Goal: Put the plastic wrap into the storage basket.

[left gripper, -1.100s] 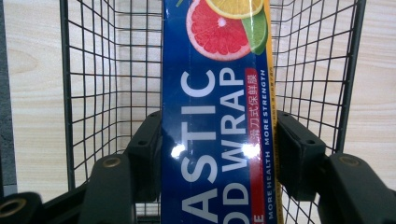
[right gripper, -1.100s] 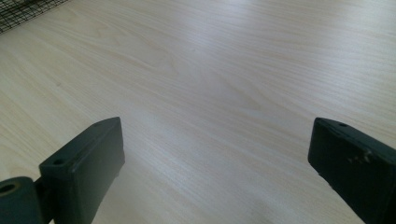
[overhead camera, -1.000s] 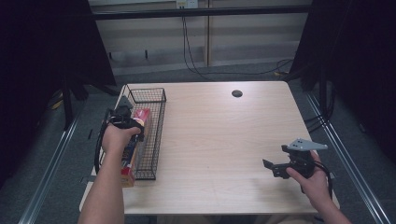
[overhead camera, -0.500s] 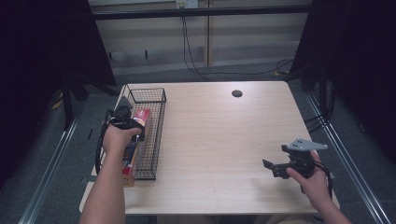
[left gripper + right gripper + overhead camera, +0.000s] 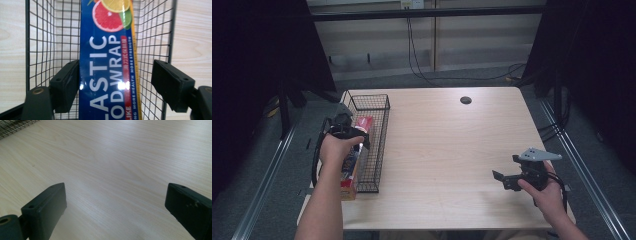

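Plastic wrap box (image 5: 107, 65), a long narrow carton in blue print with citrus fruit at its far end, lies lengthwise in the wire basket (image 5: 379, 145), which stands at about 9 o'clock on the surface (image 5: 452, 150). In the high view, the box's near end seems to reach the basket's near end, though the hand hides the exact line.

The left gripper (image 5: 120, 82) hovers over the box with its jaws just having been opening: the left jaw sits close against the carton's edge, while the right jaw stands clearly away from it, with mesh showing through the gap. The box is between the jaws but no longer pinched, so I judge it released into the basket.

The carton is probably light and stiff along its length, yet thin card that would dent under a hard squeeze. Its glossy print shows glare, so it may slip. The best hold is across the narrow width near the middle, on the long edges, so it neither droops nor swings.

The right gripper (image 5: 512, 177) rests at about 4 o'clock, well apart from the basket, jaws wide open over bare wood.
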Available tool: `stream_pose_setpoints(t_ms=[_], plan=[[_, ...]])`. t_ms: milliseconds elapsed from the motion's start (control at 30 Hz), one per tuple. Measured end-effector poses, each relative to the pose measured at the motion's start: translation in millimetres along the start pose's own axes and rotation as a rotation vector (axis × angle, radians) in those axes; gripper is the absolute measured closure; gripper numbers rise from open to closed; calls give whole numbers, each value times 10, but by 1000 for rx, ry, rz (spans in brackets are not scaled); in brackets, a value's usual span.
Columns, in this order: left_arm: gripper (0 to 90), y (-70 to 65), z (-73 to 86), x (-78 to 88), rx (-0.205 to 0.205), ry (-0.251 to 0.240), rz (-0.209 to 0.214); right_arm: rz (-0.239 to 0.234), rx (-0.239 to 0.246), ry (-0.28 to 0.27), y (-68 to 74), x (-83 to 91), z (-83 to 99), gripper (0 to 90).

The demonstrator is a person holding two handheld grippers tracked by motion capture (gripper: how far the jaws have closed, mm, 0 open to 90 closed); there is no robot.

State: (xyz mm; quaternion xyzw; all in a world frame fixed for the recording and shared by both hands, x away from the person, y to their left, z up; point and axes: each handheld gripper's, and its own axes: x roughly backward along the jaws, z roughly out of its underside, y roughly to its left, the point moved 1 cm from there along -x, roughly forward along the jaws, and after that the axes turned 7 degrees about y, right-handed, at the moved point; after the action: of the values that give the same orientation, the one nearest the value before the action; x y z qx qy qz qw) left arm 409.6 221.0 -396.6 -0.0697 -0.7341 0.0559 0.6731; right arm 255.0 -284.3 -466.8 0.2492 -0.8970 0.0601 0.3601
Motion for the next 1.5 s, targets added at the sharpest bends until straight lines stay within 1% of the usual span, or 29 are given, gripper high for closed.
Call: stream_pose_setpoints(t_ms=[100, 133, 167, 200, 233, 267, 300, 333, 367, 400, 500, 533, 600, 633, 733, 767, 900, 933, 1000, 1033, 1067, 1100, 1200, 1233, 1300, 1367, 1400, 1433, 1500], plan=[[225, 0, 3, 33, -5, -7, 4, -2, 11, 2, 3, -5, -7, 35], [221, -2, 12, 74, -4, -20, 12, -1, 11, 2, 5, -4, -11, 35], [216, -2, 12, 74, -4, -20, 12, -2, 7, 0, 8, -3, -18, 35], [214, 6, 22, 122, -21, -24, 19, -2, 9, -6, 4, -4, -27, 35], [211, 6, 22, 122, -21, -24, 19, -4, -1, -8, 11, -7, -34, 35], [207, 1, 25, 147, -22, -32, 20, -7, 8, -6, 7, -12, -37, 35], [204, -7, 34, 205, -20, -50, 31, -4, 3, -6, 14, -22, -39, 35], [205, -7, 34, 205, -20, -50, 31, -8, 16, -1, 14, -29, -37, 35], [203, -22, 42, 265, -36, -64, 42, -7, 13, 1, 22, -35, -38, 35], [203, -42, 47, 288, -36, -71, 46, -7, 14, 2, 26, -39, -38, 35], [201, -91, 51, 353, -67, -86, 53, -11, 18, 1, 30, -41, -41, 35], [200, -91, 51, 353, -67, -86, 53, -10, 13, -1, 34, -42, -43, 35], [200, -159, 58, 401, -82, -101, 72, -10, 16, 0, 34, -37, -43, 35], [200, -187, 61, 408, -85, -104, 75, -6, 8, -3, 36, -36, -46, 35], [200, -235, 69, 416, -98, -108, 87, -7, 9, 0, 37, -35, -44, 35], [202, -275, 75, 421, -120, -110, 92, -8, 16, 2, 38, -33, -40, 35], [202, -378, 88, 435, -151, -117, 112, -7, 14, 2, 39, -29, -33, 35], [202, -415, 96, 437, -151, -120, 122, -8, 16, 4, 37, -26, -32, 35], [202, -472, 104, 445, -183, -125, 128, -8, 18, 3, 35, -24, -32, 35], [202, -514, 114, 448, -178, -128, 139, -8, 16, 3, 37, -27, -31, 35], [202, -548, 120, 456, -188, -129, 140, -8, 12, 1, 39, -30, -31, 35], [202, -573, 121, 459, -209, -132, 138, -11, 14, 3, 40, -33, -30, 35], [203, -664, 135, 455, -223, -135, 152, -12, 14, 3, 45, -33, -30, 35], [203, -686, 138, 447, -236, -135, 149, -13, 14, 3, 45, -33, -30, 35], [203, -714, 145, 441, -237, -131, 149, -13, 13, 3, 44, -32, -31, 35], [203, -781, 158, 420, -264, -131, 151, -13, 14, 3, 43, -31, -31, 35], [203, -810, 165, 410, -261, -133, 155, -14, 14, 3, 44, -32, -31, 35], [203, -810, 165, 410, -261, -133, 155, -13, 14, 3, 45, -32, -31, 35], [201, -860, 179, 391, -278, -131, 152, -13, 15, 5, 44, -36, -31, 35]])
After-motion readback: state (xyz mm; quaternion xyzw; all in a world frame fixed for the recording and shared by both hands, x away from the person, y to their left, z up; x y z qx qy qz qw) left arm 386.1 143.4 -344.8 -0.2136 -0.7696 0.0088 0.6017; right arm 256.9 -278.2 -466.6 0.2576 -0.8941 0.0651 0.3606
